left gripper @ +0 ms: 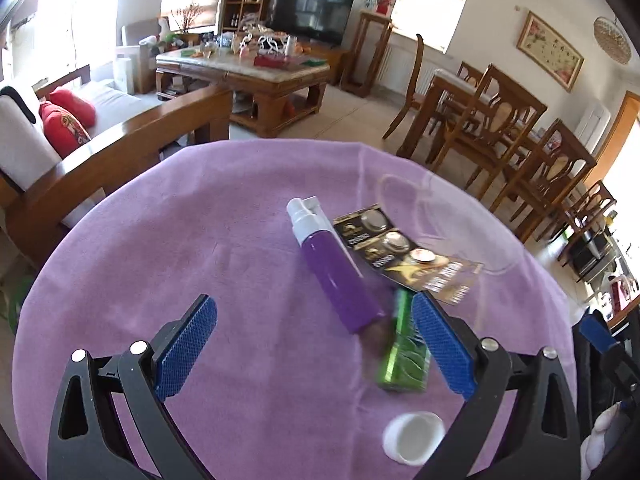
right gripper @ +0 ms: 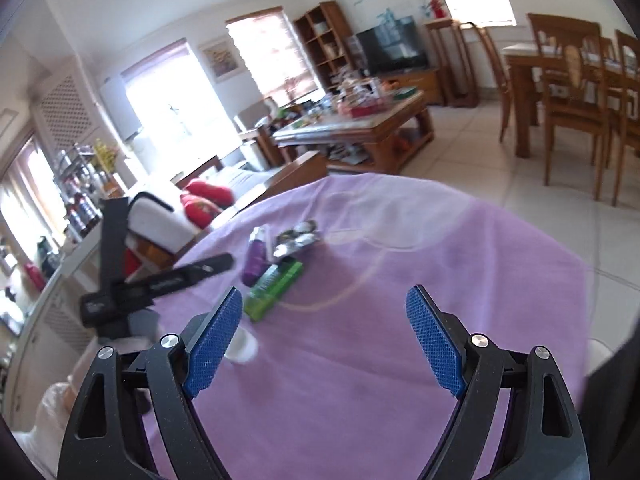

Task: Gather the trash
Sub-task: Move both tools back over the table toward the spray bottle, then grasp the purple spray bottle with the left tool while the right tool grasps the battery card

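Both tools spread wide, nothing pinched: left gripper [left gripper: 314, 344] over the round table w/ lilac cloth [left gripper: 200, 240], right gripper [right gripper: 324, 340] same, pads bare.

Trash lying in one cluster near the far-right part of the cloth: purple plastic spray bottle w/ white cap [left gripper: 336, 268] on its side, green shiny wrapper pack [left gripper: 404, 352] just beside its base, black-gold card of button batteries [left gripper: 404, 252] touching the bottle, white round plastic lid [left gripper: 414, 436] apart, nearer.

Risks, as judgement:
- bottle round, lying flat → may roll off if nudged by a pad
- green pack partly behind left tool's right pad; closing could push it instead of grasping
- cloth loose → could bunch and drag items
- two tools close to each other; possible collision

Room: cloth bare on the left side. Table edge near the battery card; wooden chairs [left gripper: 500, 128] beyond.
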